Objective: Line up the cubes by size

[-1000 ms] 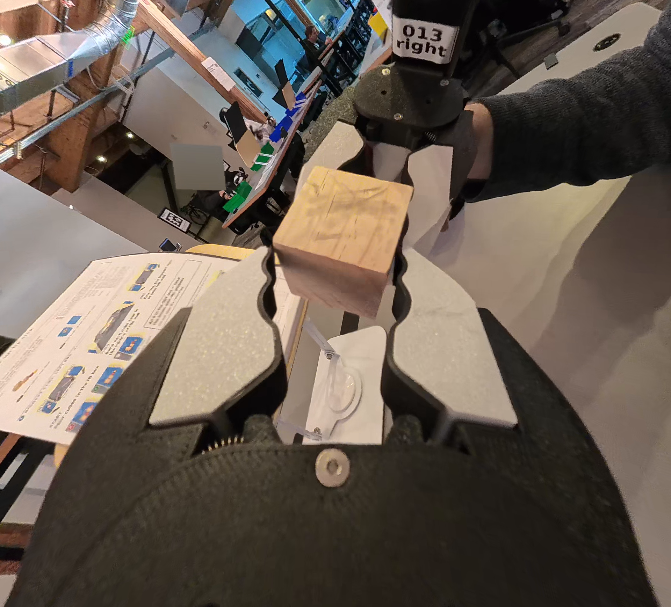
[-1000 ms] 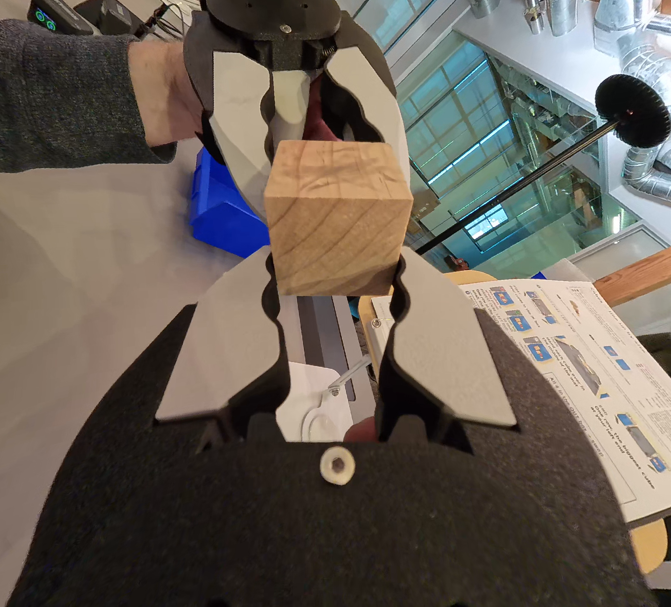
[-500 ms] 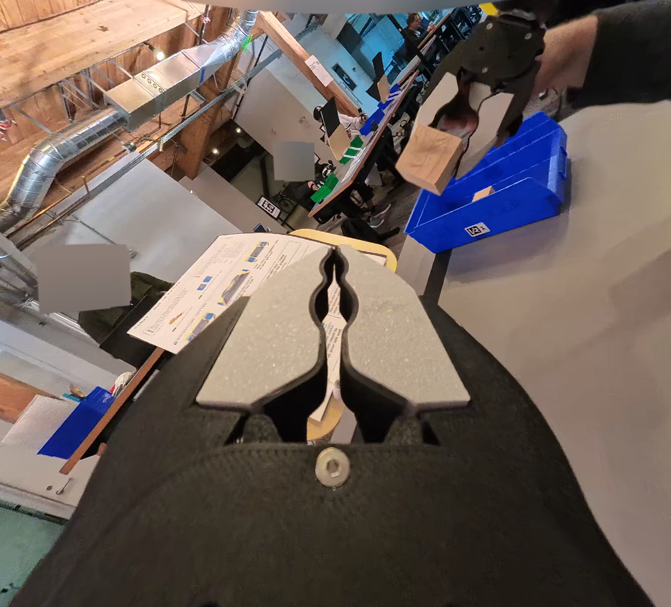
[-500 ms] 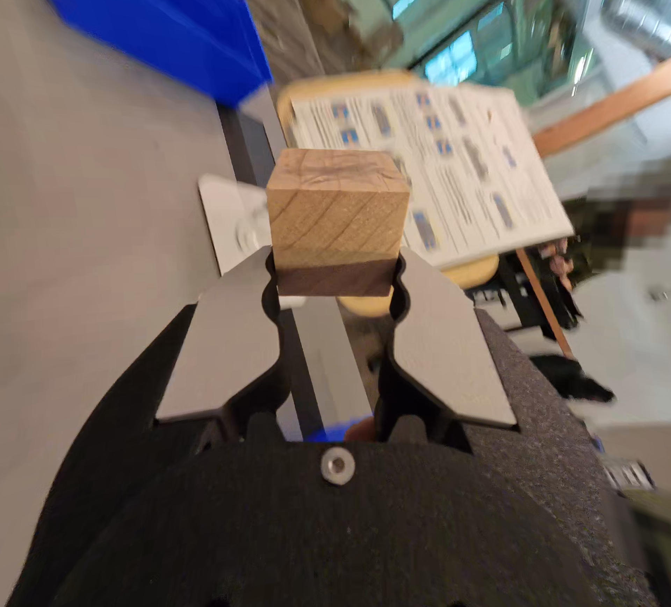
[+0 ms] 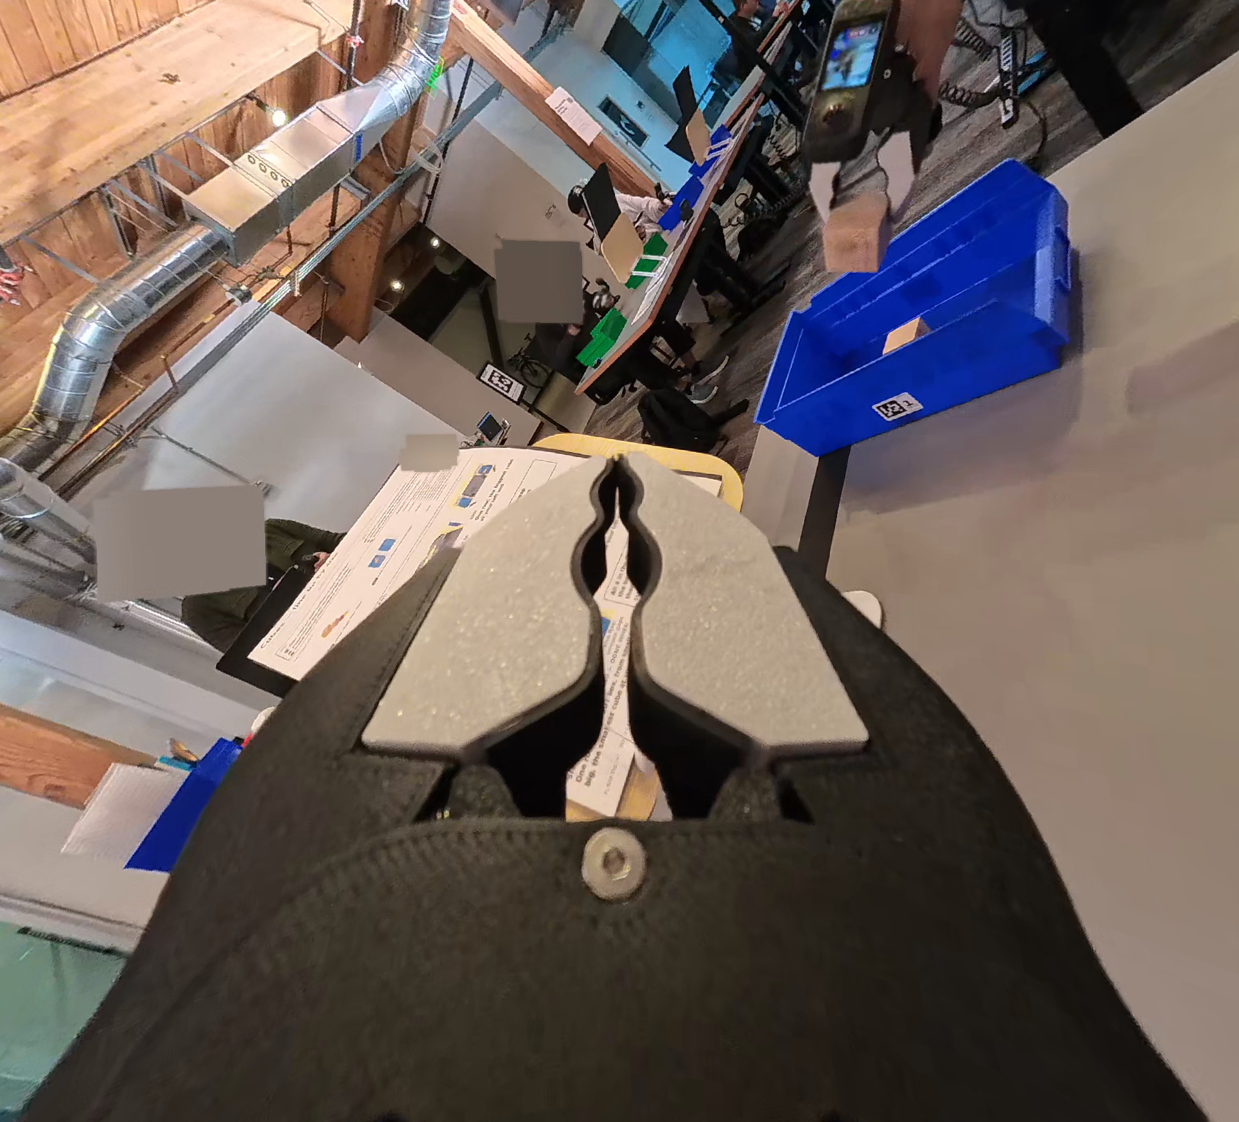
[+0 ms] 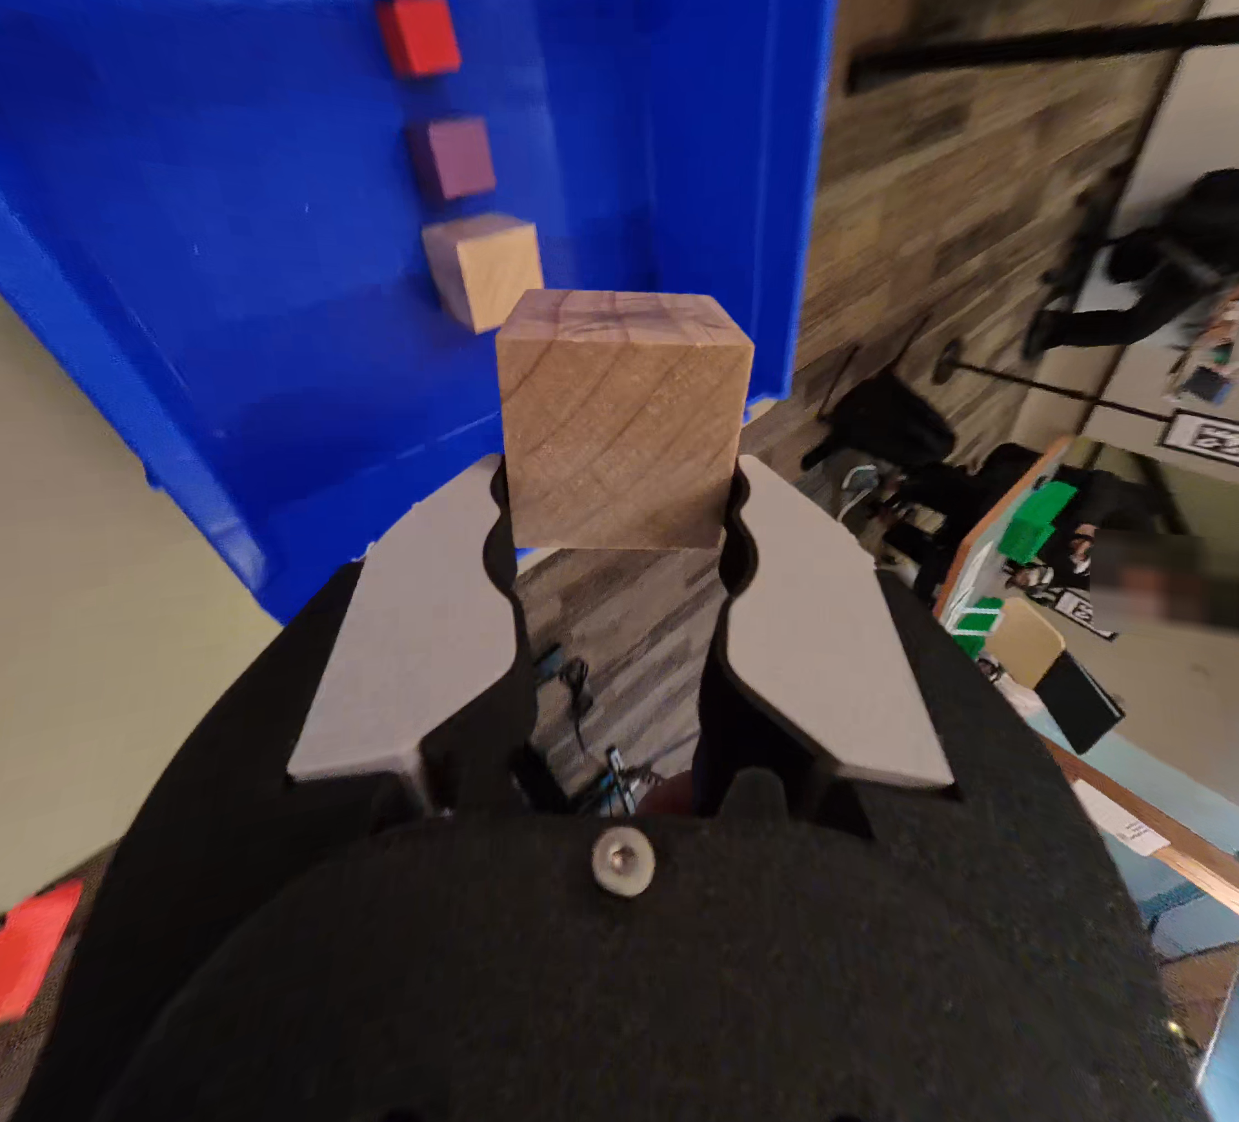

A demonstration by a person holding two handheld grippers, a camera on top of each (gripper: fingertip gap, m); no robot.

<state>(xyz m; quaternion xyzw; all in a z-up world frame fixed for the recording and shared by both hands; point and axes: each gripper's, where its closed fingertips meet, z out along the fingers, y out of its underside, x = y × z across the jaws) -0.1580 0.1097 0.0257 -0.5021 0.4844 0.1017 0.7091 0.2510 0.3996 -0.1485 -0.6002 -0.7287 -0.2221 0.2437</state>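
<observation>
Right now my right gripper (image 6: 620, 486) pinches the big wood cube (image 6: 620, 419); the bin's (image 6: 201, 285) cube row runs up-frame directly beyond it. Left gripper (image 5: 618, 473), pressed together and bare, sits farther off.

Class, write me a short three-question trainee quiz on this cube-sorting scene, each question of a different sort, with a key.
1. True or false: the left gripper holds a cube.
2. Multiple choice: the large wooden cube is A) lying in the blue bin, B) clamped between the right gripper's fingers, C) resting on the table.
3. Fill in: in the bin, running away from the camera, the row reads small wooden cube, ______ cube, red cube.

Key: 1 false, its fingers are shut on nothing; 2 B; 3 purple.
</observation>
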